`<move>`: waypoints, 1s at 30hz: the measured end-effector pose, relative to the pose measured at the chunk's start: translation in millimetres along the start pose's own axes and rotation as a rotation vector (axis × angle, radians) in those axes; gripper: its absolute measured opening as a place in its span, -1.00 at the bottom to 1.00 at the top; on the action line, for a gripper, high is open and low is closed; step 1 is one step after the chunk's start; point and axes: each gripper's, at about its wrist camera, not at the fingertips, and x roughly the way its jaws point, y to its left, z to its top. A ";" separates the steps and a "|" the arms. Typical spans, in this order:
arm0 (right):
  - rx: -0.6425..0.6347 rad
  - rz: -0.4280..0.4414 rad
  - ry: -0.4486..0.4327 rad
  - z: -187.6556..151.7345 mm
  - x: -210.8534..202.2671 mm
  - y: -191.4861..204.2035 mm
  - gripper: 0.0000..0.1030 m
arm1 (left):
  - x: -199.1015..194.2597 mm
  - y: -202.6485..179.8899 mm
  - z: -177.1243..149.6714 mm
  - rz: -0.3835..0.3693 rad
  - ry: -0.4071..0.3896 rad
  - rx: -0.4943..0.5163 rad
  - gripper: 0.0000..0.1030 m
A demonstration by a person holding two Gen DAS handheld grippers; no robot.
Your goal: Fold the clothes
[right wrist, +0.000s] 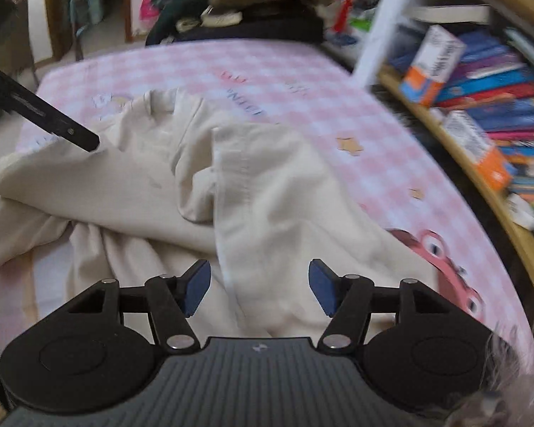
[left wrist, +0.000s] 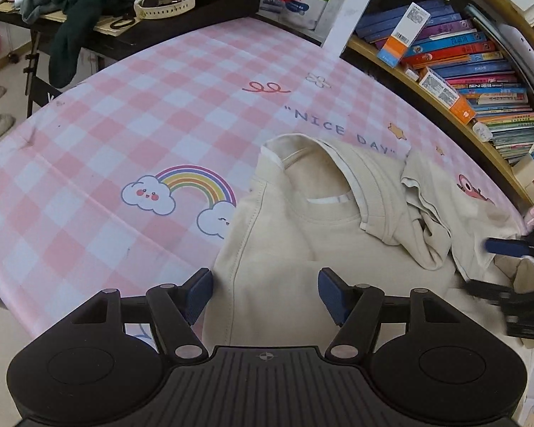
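Blue-padded left fingers (left wrist: 263, 293) are held apart above the cream shirt (left wrist: 284, 249), gripping nothing. Right fingers (right wrist: 258, 290) are likewise spread, empty, over the shirt crumpled on the checked bench (left wrist: 124, 114). Books (left wrist: 480, 71) are stacked in the shelf (left wrist: 427, 96).

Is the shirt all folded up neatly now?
No, the cream shirt lies rumpled on the pink checked table cover, one sleeve bunched.
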 end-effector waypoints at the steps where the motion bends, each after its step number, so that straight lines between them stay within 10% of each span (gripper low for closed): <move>1: -0.017 -0.006 0.018 2.9 9.2 2.3 -0.01 | -0.1 0.7 -0.4 -0.006 0.002 -0.001 0.26; 3: 0.030 -0.034 0.031 1.2 16.3 -5.5 -0.64 | -0.5 2.9 0.6 -0.019 0.012 -0.003 0.26; 5: 0.093 -0.065 0.041 -1.9 21.2 -15.5 -0.84 | 0.6 4.1 2.0 -0.033 0.027 -0.004 0.05; 7: 0.171 -0.129 -0.002 -8.5 5.9 -30.0 -0.87 | 2.7 4.6 3.0 -0.049 0.045 0.003 -1.00; 16: 0.526 -0.414 -0.237 -59.8 -119.5 -99.6 -0.88 | -28.4 16.4 46.9 -0.014 -0.166 0.041 -0.99; 25: 0.655 -0.163 -0.423 -76.9 -232.9 -56.5 -0.88 | -32.6 21.0 149.1 0.056 -0.330 0.127 -0.99; 30: 0.807 -0.262 -0.488 -66.6 -245.9 -82.4 -0.88 | -12.7 -19.2 211.7 0.025 -0.368 0.188 -0.99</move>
